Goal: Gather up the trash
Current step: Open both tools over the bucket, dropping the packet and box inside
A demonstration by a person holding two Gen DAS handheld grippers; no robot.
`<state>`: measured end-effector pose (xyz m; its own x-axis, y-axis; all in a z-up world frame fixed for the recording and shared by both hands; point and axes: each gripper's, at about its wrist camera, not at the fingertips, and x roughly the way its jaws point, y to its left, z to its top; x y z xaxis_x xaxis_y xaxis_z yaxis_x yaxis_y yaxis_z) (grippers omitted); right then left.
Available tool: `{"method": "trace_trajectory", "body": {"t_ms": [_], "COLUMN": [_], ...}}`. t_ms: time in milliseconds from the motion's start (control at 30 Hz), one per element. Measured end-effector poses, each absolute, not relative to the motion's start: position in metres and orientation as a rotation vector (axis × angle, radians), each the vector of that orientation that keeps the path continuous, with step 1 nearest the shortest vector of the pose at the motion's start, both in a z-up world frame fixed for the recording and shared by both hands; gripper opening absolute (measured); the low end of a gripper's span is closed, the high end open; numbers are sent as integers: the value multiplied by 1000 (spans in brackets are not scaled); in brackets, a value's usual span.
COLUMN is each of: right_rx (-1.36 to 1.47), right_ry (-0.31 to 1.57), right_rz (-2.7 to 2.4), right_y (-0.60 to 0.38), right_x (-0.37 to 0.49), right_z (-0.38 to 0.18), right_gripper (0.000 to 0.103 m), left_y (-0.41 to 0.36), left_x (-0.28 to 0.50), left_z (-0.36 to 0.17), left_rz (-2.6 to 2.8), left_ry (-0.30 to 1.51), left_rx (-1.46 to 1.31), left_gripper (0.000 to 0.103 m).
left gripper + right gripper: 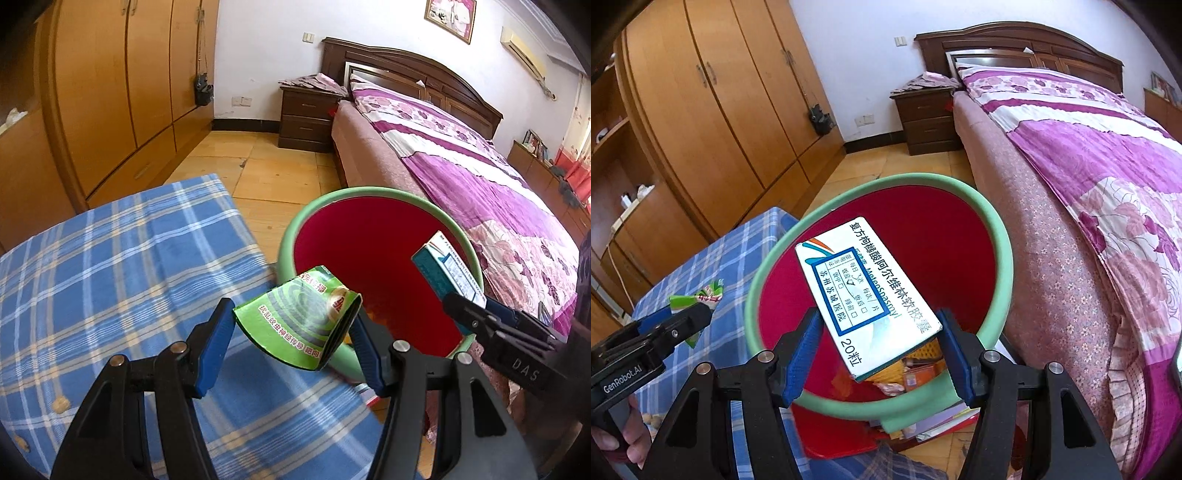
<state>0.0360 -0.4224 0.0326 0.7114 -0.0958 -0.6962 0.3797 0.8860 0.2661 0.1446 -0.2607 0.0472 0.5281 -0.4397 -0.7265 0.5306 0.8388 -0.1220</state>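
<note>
My left gripper [293,328] is shut on a flattened green carton [299,317], held over the near rim of the red bin with a green rim [295,229]. My right gripper [881,336] is shut on a white medicine box [866,291], held over the bin's mouth [993,229]. The box also shows in the left wrist view [448,267], at the bin's right side. The left gripper with the green carton [701,295] shows at the left of the right wrist view. Several pieces of trash [912,369] lie in the bin's bottom.
A blue plaid table [129,266] stands left of the bin. A bed with a purple floral cover [461,166] runs along the right. A dark nightstand [306,118] and wooden wardrobes [122,92] stand at the back. Books [942,421] lie under the bin.
</note>
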Motion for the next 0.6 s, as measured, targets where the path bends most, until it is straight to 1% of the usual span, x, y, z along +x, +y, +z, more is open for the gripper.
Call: {"method": "trace_trajectory", "body": {"t_ms": [433, 600], "right_rx": [407, 405], "right_ry": [750, 725], "right_rz": [-252, -263], "right_y": [-433, -436], "right_x": [44, 40], "right_z": [21, 24], "right_gripper": [65, 66], "left_y": [-300, -308], "left_x": [155, 161], "left_z": [32, 27], "left_rz": [-608, -606], "left_ry": [844, 867], "left_rx": [166, 163], "left_gripper": [62, 63]}}
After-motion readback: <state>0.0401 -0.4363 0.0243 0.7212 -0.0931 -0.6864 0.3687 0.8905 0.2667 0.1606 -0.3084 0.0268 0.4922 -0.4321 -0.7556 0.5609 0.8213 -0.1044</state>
